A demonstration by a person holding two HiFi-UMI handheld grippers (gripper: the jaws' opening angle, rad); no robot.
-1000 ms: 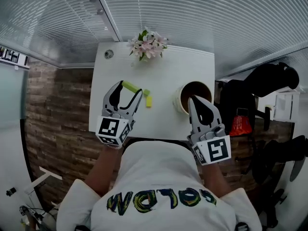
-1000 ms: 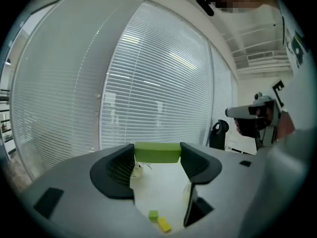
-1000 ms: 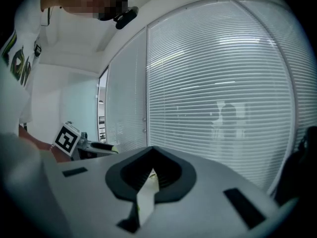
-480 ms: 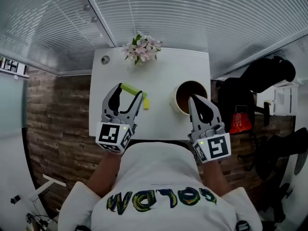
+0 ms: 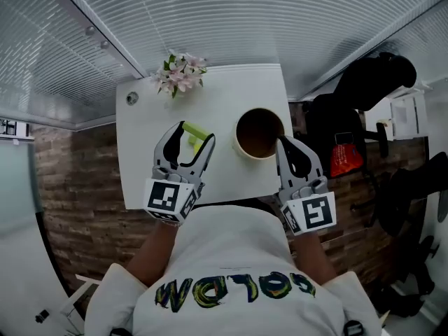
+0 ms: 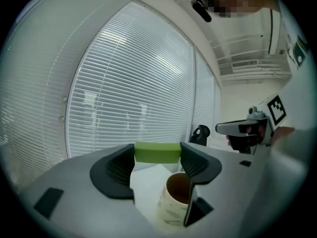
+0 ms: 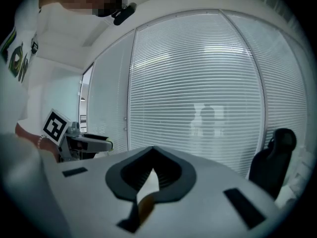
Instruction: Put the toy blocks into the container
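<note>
White table (image 5: pixel 140 177), window blinds (image 5: pixel 245 19) behind. Nearest, the left gripper (image 5: pixel 189 145) is clamped on a green block (image 6: pixel 157 151), which is held across its jaw tips just left of the container (image 5: pixel 257 133). The right gripper (image 5: pixel 287 149) is pressed closed with nothing held, at the container's near-right side. The block is a smooth lime-green bar with rounded edges. Task judged partway: the block is gripped but not yet dropped in, and the container's contents cannot be made out. Flowers (image 5: pixel 179 73) are set at the far edge.

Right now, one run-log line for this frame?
left gripper: shut on green rectangular toy block | right gripper: shut, empty | round white cup: upright on white table, block not yet inside
</note>
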